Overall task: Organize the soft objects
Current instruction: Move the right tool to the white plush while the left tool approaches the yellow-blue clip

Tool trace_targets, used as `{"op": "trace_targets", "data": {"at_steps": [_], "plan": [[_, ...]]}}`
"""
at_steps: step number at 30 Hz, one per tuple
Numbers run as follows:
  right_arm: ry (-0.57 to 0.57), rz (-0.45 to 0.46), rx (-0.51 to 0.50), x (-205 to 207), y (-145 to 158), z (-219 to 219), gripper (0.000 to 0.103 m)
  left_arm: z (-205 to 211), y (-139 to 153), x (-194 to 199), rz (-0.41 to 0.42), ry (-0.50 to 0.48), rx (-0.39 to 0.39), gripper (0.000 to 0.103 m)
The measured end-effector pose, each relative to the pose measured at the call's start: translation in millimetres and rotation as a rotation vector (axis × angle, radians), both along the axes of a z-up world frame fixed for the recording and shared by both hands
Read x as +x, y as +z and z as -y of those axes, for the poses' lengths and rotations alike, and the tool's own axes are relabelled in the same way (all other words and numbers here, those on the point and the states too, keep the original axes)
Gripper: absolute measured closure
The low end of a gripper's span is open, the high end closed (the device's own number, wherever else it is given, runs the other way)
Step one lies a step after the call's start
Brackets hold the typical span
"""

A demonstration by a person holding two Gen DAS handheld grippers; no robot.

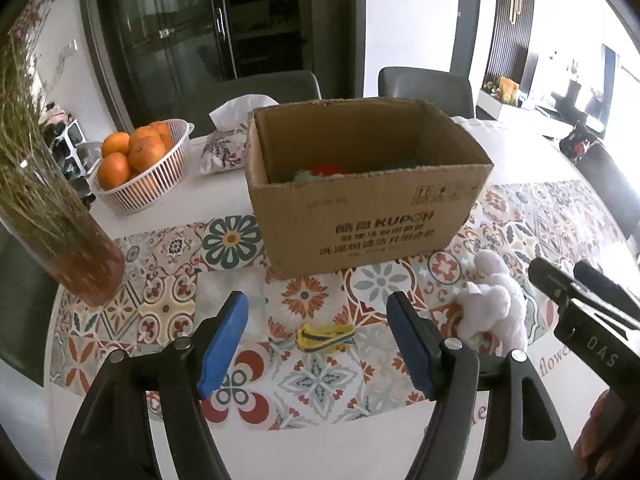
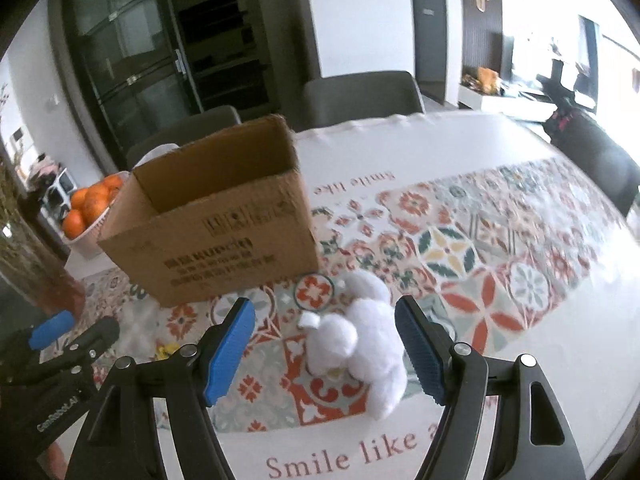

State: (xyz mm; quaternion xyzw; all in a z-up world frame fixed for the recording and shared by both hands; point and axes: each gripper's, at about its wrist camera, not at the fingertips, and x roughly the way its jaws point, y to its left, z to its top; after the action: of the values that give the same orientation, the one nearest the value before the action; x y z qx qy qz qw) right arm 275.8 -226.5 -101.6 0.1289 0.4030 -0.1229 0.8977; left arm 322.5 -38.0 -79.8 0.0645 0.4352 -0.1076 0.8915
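Note:
An open cardboard box (image 1: 360,216) (image 2: 212,240) stands on the patterned tablecloth, with red and green soft things (image 1: 324,170) low inside it. A small yellow and green soft item (image 1: 325,338) lies on the cloth in front of the box. My left gripper (image 1: 316,320) hangs over it, open, with the item between its blue pads (image 1: 224,344) but untouched. A white plush toy (image 2: 360,344) (image 1: 496,304) lies to the right of the box. My right gripper (image 2: 325,316) is open around it, and the pads do not press on it.
A white basket of oranges (image 1: 140,168) and a tissue pack (image 1: 228,140) sit left of the box. A glass vase of dried stems (image 1: 60,220) stands at the near left. Dark chairs (image 1: 428,88) line the far table edge. Bare patterned cloth (image 2: 500,260) stretches right.

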Motion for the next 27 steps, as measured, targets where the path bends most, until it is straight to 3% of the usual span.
{"op": "trace_targets", "data": {"at_steps": [9,16,23,27], "plan": [[-0.079,0.007,-0.001,-34,-27,0,0.029,-4,-26,-25,0.034,0.028,-0.017,0.024],[-0.150,-0.011,0.052,-49,-50,4,0.029,-5,-44,-34,0.066,0.039,-0.002,0.014],[-0.164,-0.028,0.093,-47,-72,6,0.029,-3,-63,-29,0.077,0.048,0.021,0.012],[-0.182,-0.033,0.059,-42,-81,4,0.029,-7,-75,-24,0.095,0.080,0.015,0.010]]}}
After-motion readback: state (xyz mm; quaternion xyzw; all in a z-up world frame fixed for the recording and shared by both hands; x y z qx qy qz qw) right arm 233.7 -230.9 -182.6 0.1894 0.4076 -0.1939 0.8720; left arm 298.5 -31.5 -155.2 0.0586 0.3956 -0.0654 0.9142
